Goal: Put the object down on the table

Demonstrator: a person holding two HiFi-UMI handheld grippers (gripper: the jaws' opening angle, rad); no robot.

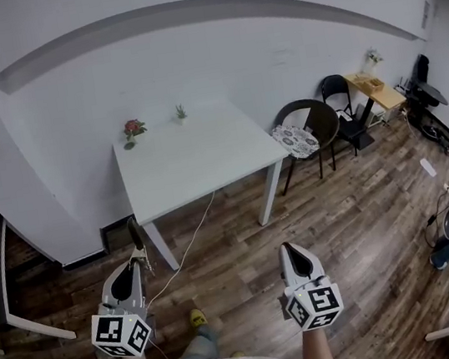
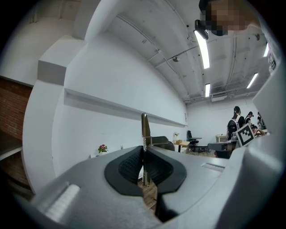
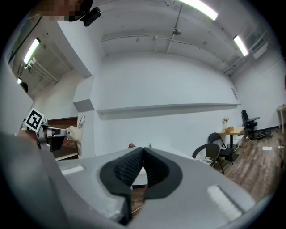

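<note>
My left gripper (image 1: pixel 139 262) is shut on a thin metal tool (image 1: pixel 135 236) with a dark end, which sticks out beyond the jaws. In the left gripper view the tool (image 2: pixel 144 127) stands edge-on and upright between the closed pads of the left gripper (image 2: pixel 144 154). My right gripper (image 1: pixel 287 251) is shut with nothing in it; the right gripper view shows its pads (image 3: pixel 134 167) pressed together. Both grippers are held level over the wooden floor, short of the white table (image 1: pixel 205 165), which stands ahead against the wall.
A small pot of red flowers (image 1: pixel 133 130) and a tiny green plant (image 1: pixel 181 112) sit at the table's far edge. A white cable (image 1: pixel 187 252) runs from under the table. Dark chairs (image 1: pixel 309 127) stand to the right, a white chair frame (image 1: pixel 10 293) to the left.
</note>
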